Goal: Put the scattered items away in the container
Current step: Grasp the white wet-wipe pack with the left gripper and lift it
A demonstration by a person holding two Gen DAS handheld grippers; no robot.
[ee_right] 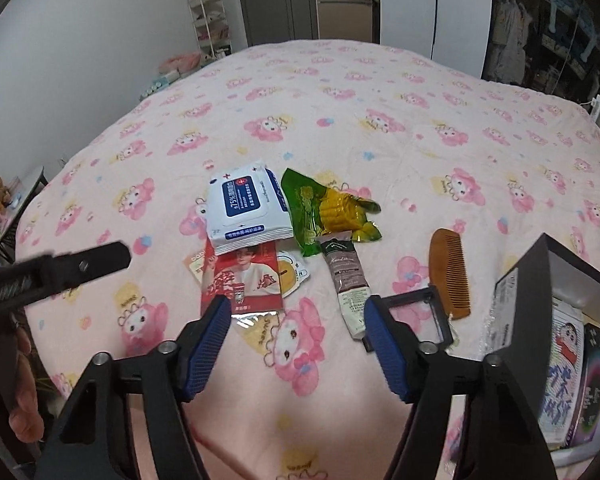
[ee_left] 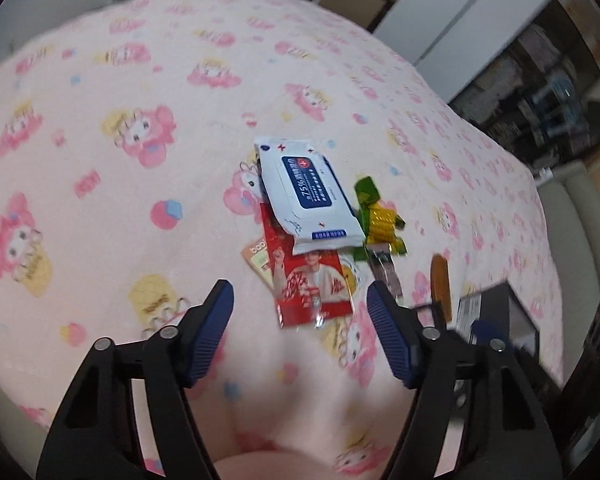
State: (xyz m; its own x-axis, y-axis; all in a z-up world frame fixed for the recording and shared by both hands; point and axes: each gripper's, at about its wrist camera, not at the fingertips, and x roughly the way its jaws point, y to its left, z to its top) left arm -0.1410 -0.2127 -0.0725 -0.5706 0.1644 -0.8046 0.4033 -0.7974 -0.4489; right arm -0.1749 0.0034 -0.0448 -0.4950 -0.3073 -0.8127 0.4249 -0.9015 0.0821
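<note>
Scattered items lie on the pink bed cover: a white wet-wipes pack (ee_right: 246,208) (ee_left: 308,196) on top of a red printed packet (ee_right: 242,282) (ee_left: 310,284), a green corn snack bag (ee_right: 332,208) (ee_left: 376,216), a brown cream tube (ee_right: 346,280), a wooden comb (ee_right: 450,272) (ee_left: 440,280) and a small black-framed square (ee_right: 416,316). The black container box (ee_right: 540,320) (ee_left: 496,312) stands at the right, with printed packs inside. My right gripper (ee_right: 296,320) is open and empty, near the red packet and tube. My left gripper (ee_left: 300,304) is open and empty over the red packet.
The bed's right edge borders a beige seat (ee_left: 572,240) and dark shelves (ee_right: 548,32). A white wall (ee_right: 80,40) and a small side table (ee_right: 16,216) are at the left. The left gripper's body (ee_right: 52,272) shows at the left of the right wrist view.
</note>
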